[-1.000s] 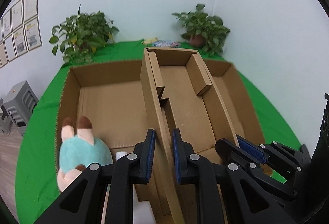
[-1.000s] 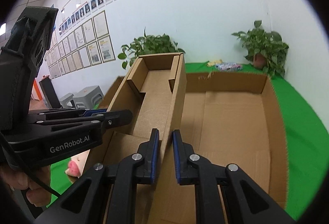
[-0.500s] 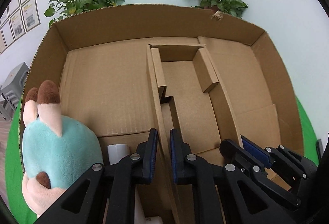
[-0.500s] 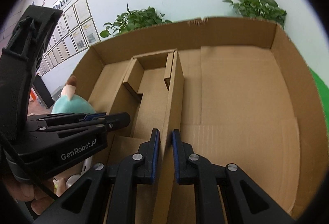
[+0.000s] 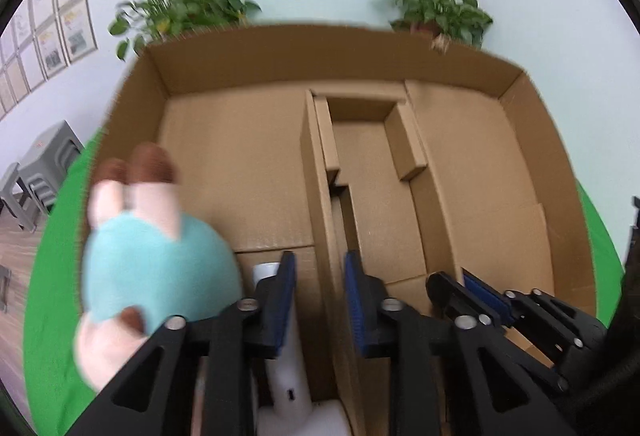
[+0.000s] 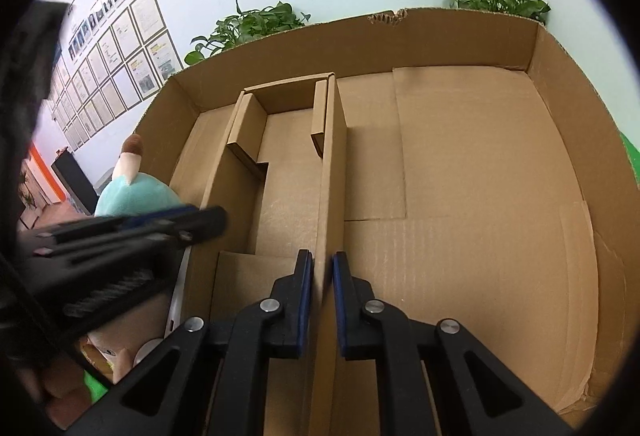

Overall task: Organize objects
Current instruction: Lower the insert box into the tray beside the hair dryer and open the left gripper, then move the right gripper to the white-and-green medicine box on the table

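A small open cardboard box [image 5: 372,204] sits inside a large shallow cardboard box [image 5: 240,172]. My left gripper [image 5: 320,276] has opened and straddles the small box's left wall without gripping it. My right gripper [image 6: 322,276] is shut on the small box's right wall [image 6: 330,172]. A teal and pink plush toy [image 5: 152,260] lies at the large box's near left, also in the right wrist view [image 6: 132,192]. A white object [image 5: 288,388] lies below my left gripper.
The large box [image 6: 480,176] rests on a green cloth [image 5: 48,276]. Two potted plants [image 5: 188,8] [image 5: 436,4] stand by the back wall. Grey stools [image 5: 44,164] stand at far left. Framed papers [image 6: 132,48] hang on the wall.
Both grippers lowered the small box into the large box. My left gripper has now opened off the small box's left wall. My right gripper stays shut.
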A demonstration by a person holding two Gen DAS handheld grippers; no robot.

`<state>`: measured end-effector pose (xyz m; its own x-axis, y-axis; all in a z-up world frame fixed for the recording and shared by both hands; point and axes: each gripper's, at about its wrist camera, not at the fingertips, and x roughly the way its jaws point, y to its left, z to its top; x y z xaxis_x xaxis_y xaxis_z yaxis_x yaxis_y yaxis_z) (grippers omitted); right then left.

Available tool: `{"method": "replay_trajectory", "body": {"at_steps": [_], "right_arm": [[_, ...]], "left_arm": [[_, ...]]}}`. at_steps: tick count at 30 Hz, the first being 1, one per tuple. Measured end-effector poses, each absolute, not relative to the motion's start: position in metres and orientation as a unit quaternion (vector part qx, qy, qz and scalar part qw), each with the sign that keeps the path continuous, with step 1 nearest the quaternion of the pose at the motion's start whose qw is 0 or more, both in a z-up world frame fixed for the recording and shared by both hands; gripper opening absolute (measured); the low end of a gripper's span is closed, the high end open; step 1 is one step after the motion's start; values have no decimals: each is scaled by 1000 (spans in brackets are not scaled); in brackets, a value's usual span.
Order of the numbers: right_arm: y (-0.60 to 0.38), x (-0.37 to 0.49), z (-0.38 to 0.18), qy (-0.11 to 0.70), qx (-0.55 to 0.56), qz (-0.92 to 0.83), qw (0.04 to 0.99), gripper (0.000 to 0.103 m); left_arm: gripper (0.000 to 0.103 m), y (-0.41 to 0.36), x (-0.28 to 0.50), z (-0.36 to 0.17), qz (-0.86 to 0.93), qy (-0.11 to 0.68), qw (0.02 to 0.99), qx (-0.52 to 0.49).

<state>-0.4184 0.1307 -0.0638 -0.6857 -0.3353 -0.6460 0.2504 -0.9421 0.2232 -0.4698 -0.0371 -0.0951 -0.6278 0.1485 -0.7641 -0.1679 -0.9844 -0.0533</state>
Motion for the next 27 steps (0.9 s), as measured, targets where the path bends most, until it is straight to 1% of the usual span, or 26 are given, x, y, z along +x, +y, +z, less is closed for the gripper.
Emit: {"method": "replay_trajectory", "body": {"at_steps": [1, 2, 3, 4, 5, 6, 8, 9, 10, 13, 17, 21, 27], "right_arm": [[133, -415, -59, -59, 358, -918, 158, 10], [136, -411, -54, -59, 353, -920, 159, 13], [138, -410, -51, -59, 350, -921, 160, 27], [143, -403, -44, -58, 346, -922, 164, 41], [147, -396, -38, -59, 340, -923, 171, 78], [152, -387, -33, -57, 328, -926, 178, 93], [160, -360, -25, -27, 302, -937, 174, 94], [162, -349, -24, -13, 294, -940, 170, 96], [165, -335, -24, 0, 289, -943, 166, 96], [171, -309, -26, 9, 287, -944, 163, 96], [179, -286, -27, 28, 285, -948, 139, 96], [190, -268, -24, 10, 282, -952, 121, 96], [195, -238, -24, 12, 274, -955, 110, 96]], "left_arm": [[38, -41, -461, -87, 909, 11, 88, -407], [40, -43, -451, -80, 914, 11, 89, -396], [47, -45, -440, -73, 920, 11, 90, -381], [55, -47, -430, -67, 925, 12, 90, -369], [59, -51, -415, -59, 932, 10, 87, -350], [64, -52, -400, -53, 939, 9, 85, -334], [73, -58, -366, -43, 953, 11, 79, -293], [85, -58, -349, -36, 960, 14, 73, -271], [101, -60, -331, -29, 967, 16, 67, -247], [102, -62, -285, -23, 979, 15, 53, -196], [102, -57, -248, -22, 979, 7, 36, -198], [102, -52, -224, -19, 978, -3, 36, -205], [102, -32, -183, -25, 976, 15, 43, -213]]}}
